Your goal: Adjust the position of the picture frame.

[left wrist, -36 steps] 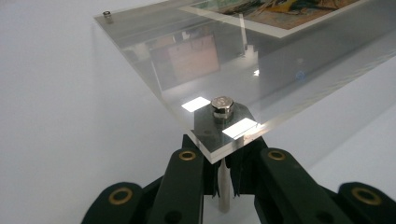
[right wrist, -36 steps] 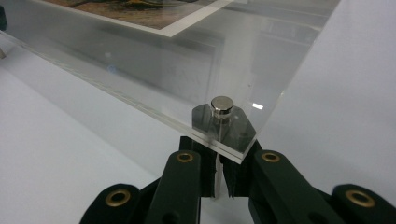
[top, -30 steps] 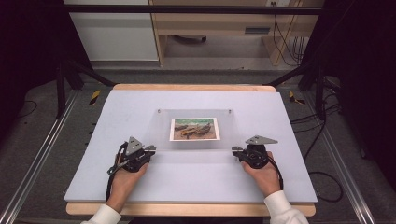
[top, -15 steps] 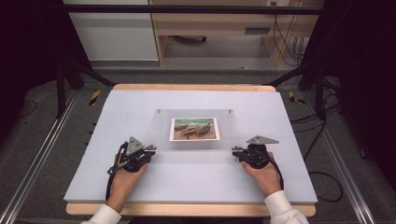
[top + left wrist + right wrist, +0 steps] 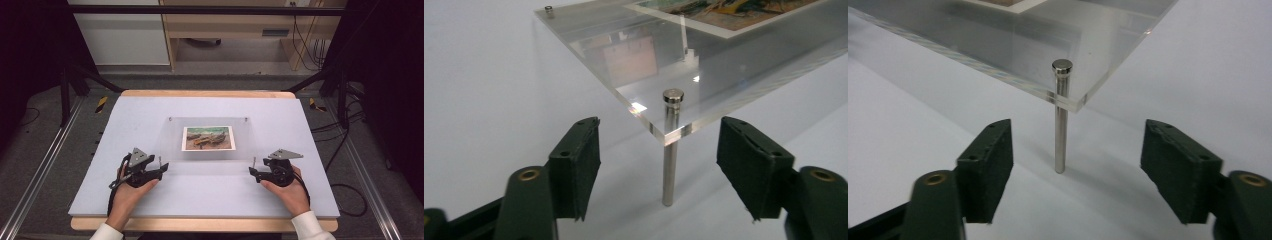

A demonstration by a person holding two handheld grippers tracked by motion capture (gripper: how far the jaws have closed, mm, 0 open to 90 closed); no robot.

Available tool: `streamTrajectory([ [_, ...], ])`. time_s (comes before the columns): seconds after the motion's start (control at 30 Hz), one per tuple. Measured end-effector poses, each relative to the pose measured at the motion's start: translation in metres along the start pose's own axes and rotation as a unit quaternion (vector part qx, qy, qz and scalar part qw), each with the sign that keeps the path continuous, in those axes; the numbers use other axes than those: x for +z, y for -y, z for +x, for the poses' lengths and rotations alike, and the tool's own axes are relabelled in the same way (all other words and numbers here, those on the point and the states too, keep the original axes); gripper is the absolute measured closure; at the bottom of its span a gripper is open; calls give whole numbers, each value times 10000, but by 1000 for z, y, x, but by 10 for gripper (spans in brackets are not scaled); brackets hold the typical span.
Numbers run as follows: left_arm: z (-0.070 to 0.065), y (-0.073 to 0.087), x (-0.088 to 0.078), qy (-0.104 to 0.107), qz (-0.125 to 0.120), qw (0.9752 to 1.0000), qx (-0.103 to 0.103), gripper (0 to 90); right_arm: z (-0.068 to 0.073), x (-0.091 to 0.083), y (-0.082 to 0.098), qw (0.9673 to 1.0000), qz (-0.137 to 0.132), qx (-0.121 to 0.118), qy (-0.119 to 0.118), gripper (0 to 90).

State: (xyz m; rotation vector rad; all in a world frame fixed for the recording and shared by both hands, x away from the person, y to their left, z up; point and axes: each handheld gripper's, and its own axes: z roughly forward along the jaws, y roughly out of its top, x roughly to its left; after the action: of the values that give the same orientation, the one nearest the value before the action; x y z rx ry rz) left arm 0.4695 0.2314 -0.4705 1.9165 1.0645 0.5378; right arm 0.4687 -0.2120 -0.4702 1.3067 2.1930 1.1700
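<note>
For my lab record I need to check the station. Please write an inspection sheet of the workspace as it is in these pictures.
Surface: pale mat on a wooden table.
Job's things: clear acrylic panel holding a picture, raised on metal pins; near pins and stand upright.
Clutter: nothing seen on the mat.
Grippers: left gripper and right gripper open, jaws just opened, a pin between each, untouched.
Cables: one trails from each gripper; more lie on the floor at right.
Surroundings: dark frame, wooden furniture behind.
</note>
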Motion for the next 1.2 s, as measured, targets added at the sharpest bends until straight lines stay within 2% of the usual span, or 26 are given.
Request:
streamTrajectory([
  [0.17, -1, 1, -9, 76, -4, 10000, -18, 205, -2, -16, 2, 9998, -174, -2, 36, 193],
  [0.23, 0, 1, -14, 107, -34, 9999, -91, 174, -3, -22, 4, 9998, -210, 46, 40, 172],
  [0.47, 7, 0, -28, 176, -220, 9994, -202, 109, -5, -39, 8, 9991, -431, -45, 15, 126],
  [0.53, 9, -2, -32, 195, -317, 9990, -256, 101, -7, -43, 8, 9988, -485, 2, 11, 123],
  [0.73, 10, -2, -35, 249, -365, 9987, -241, 77, -8, -47, 3, 9980, -630, -16, 112, 124],
  [0.87, 11, -5, -37, 211, -451, 9985, -236, 75, -7, -47, -3, 9976, -676, -33, 108, 126],
  [1.1, 8, -25, -38, 225, -495, 9985, -64, 76, -7, -44, -22, 9958, -877, 129, 247, 153],
  [1.2, 8, -36, -36, 216, -471, 9987, -33, 78, -5, -41, -31, 9960, -864, 129, 192, 165],
])
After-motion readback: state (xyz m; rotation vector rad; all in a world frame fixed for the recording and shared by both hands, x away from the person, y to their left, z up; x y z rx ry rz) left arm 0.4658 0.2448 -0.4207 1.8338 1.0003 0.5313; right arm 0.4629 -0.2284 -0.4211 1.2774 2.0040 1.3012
